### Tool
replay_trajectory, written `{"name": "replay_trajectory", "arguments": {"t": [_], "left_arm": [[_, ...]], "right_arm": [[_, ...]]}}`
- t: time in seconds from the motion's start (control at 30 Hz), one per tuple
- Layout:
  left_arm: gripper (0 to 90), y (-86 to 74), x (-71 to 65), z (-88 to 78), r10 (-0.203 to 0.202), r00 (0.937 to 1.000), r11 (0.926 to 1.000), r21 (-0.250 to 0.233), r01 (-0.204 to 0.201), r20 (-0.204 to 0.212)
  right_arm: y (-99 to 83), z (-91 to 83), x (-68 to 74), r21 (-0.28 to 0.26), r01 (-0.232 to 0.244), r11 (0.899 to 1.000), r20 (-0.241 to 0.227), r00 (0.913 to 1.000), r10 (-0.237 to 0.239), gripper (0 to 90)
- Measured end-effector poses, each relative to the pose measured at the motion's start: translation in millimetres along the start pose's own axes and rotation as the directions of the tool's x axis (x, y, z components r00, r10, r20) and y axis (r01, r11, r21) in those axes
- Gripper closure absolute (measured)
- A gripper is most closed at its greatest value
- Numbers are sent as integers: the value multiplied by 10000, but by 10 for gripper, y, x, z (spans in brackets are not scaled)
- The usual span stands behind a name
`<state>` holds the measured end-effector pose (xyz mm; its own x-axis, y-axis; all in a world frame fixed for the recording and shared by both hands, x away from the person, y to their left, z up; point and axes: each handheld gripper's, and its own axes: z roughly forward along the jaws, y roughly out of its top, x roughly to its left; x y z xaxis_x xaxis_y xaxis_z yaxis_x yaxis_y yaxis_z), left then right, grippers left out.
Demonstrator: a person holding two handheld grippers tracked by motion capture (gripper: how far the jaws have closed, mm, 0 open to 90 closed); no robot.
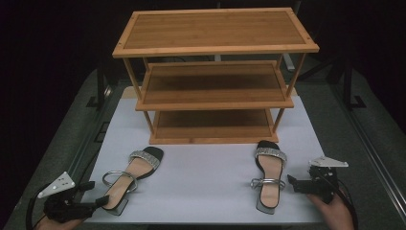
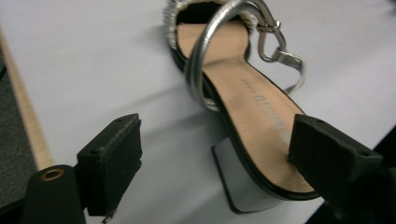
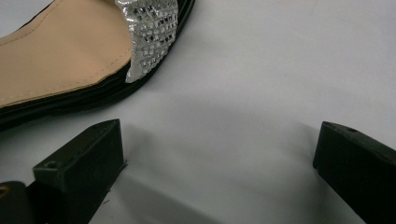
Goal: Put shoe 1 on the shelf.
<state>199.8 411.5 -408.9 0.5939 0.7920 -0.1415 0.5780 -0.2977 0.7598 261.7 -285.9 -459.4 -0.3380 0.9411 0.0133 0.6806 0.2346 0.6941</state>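
Note:
Two black heeled sandals with tan insoles, glittery toe bands and silver ankle straps lie on the white table. The left sandal (image 1: 129, 176) points toward the rack; its block heel (image 2: 243, 186) sits between the wide-apart jaws of my left gripper (image 1: 99, 201) (image 2: 217, 163), which is open and does not touch it. The right sandal (image 1: 269, 175) lies just left of my right gripper (image 1: 291, 184). In the right gripper view that gripper (image 3: 219, 163) stands open over bare table, with the sandal's toe band (image 3: 149, 32) up and to the left.
A three-tier bamboo shoe rack (image 1: 215, 48) stands at the back middle of the white table top (image 1: 201, 182), its shelves bare. The table's near edge runs just below both sandals. Dark floor and metal frame parts surround the table.

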Motion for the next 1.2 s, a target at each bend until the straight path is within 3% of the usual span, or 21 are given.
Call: {"name": "replay_trajectory", "arguments": {"t": [0.2,0.37,0.5,0.6,0.93,1.17,1.2], "left_arm": [[140,48,-151,131,147,9998,9998,112,-148,142],[140,65,-171,185,10,9997,9999,127,-13,234],[138,49,-231,268,131,9997,9985,537,-142,205],[136,39,-291,392,353,9994,9954,894,-357,56],[150,3,-301,499,239,9995,9940,1072,-214,-221],[215,9,-312,542,212,9993,9920,1253,-173,-301],[273,18,-307,530,139,9996,9936,1126,-112,-228]], "right_arm": [[0,0,1,2,-8,10000,2,10000,8,11],[0,0,0,-4,1,10000,2,10000,-1,11],[0,0,1,-7,3,10000,4,10000,-3,11],[0,0,0,-2,2,10000,3,10000,-2,11],[0,0,1,-1,0,10000,7,10000,0,12],[0,0,1,0,0,10000,4,10000,0,11],[0,0,1,1,-1,10000,3,10000,1,11]]}}
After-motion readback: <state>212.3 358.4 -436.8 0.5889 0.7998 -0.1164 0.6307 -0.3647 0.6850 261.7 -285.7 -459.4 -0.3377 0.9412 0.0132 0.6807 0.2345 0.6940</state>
